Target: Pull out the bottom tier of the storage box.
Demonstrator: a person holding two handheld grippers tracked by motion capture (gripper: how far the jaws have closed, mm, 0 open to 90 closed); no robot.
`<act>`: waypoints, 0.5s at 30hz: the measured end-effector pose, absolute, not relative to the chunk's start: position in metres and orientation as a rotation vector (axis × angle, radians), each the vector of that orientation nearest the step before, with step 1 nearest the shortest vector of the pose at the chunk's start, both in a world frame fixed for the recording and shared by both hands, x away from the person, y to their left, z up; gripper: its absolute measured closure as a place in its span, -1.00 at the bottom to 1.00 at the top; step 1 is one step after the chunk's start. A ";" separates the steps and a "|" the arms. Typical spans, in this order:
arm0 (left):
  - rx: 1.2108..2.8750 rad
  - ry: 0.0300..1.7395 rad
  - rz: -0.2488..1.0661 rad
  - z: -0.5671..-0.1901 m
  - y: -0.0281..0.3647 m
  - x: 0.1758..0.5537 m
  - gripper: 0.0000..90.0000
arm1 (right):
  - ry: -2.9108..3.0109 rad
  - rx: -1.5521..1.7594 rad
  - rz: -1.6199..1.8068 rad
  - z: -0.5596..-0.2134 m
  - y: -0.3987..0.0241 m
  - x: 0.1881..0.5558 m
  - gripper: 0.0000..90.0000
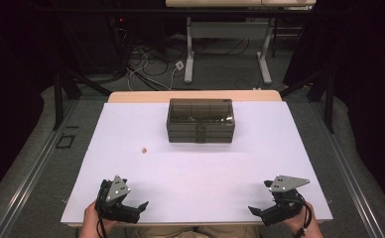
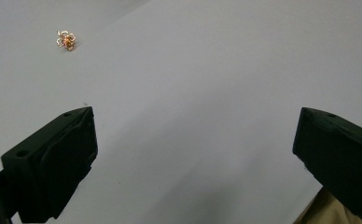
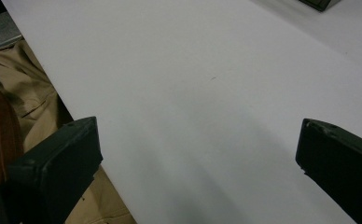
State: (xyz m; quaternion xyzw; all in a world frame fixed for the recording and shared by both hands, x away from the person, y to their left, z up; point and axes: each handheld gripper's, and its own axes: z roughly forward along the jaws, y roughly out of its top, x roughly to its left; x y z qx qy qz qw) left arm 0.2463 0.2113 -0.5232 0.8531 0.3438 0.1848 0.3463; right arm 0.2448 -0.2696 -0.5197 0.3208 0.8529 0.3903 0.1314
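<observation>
High view: white table (image 1: 260, 163), cable-strewn floor (image 1: 151, 74) beyond.

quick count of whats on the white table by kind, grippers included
black grippers: 2, left gripper and right gripper, both open and empty
smoky drawer box: 1
small gold flower-shaped trinket: 1
total: 4

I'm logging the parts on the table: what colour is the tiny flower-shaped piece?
Gold wire petals around an orange centre; the flower-shaped piece shows best in the left gripper view.
</observation>
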 end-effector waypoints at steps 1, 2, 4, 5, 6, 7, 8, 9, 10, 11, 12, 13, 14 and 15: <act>2.214 0.892 0.480 -0.523 0.211 0.246 -1.00 | 2.476 0.931 1.133 -0.520 -0.270 0.245 -1.00; 2.217 0.894 0.482 -0.523 0.211 0.246 -1.00 | 2.477 0.936 1.136 -0.520 -0.269 0.245 -1.00; 2.217 0.895 0.484 -0.523 0.211 0.246 -1.00 | 2.489 0.938 1.126 -0.520 -0.269 0.245 -1.00; 2.217 0.895 0.484 -0.523 0.211 0.246 -1.00 | 2.489 0.938 1.126 -0.520 -0.269 0.245 -1.00; 2.217 0.895 0.482 -0.524 0.211 0.247 -1.00 | 2.490 0.939 1.125 -0.520 -0.269 0.245 -1.00; 2.220 0.894 0.480 -0.524 0.211 0.247 -1.00 | 2.491 0.939 1.124 -0.520 -0.269 0.245 -1.00; 2.221 0.894 0.480 -0.524 0.211 0.247 -1.00 | 2.493 0.941 1.120 -0.521 -0.269 0.246 -1.00; 2.222 0.895 0.480 -0.524 0.211 0.247 -1.00 | 2.493 0.949 1.118 -0.521 -0.268 0.246 -1.00; 2.226 0.896 0.479 -0.524 0.211 0.247 -1.00 | 2.495 0.948 1.114 -0.521 -0.268 0.246 -1.00; 2.230 0.898 0.477 -0.524 0.211 0.247 -1.00 | 2.495 0.948 1.114 -0.521 -0.268 0.246 -1.00; 2.235 0.899 0.474 -0.524 0.211 0.247 -1.00 | 2.552 0.954 1.027 -0.517 -0.269 0.246 -1.00; 2.235 0.899 0.474 -0.524 0.211 0.247 -1.00 | 2.552 0.954 1.027 -0.517 -0.269 0.246 -1.00; 2.236 0.900 0.475 -0.524 0.211 0.247 -1.00 | 2.542 0.956 1.043 -0.518 -0.268 0.246 -1.00; 2.234 0.902 0.476 -0.524 0.211 0.247 -1.00 | 2.512 0.960 1.088 -0.521 -0.266 0.247 -1.00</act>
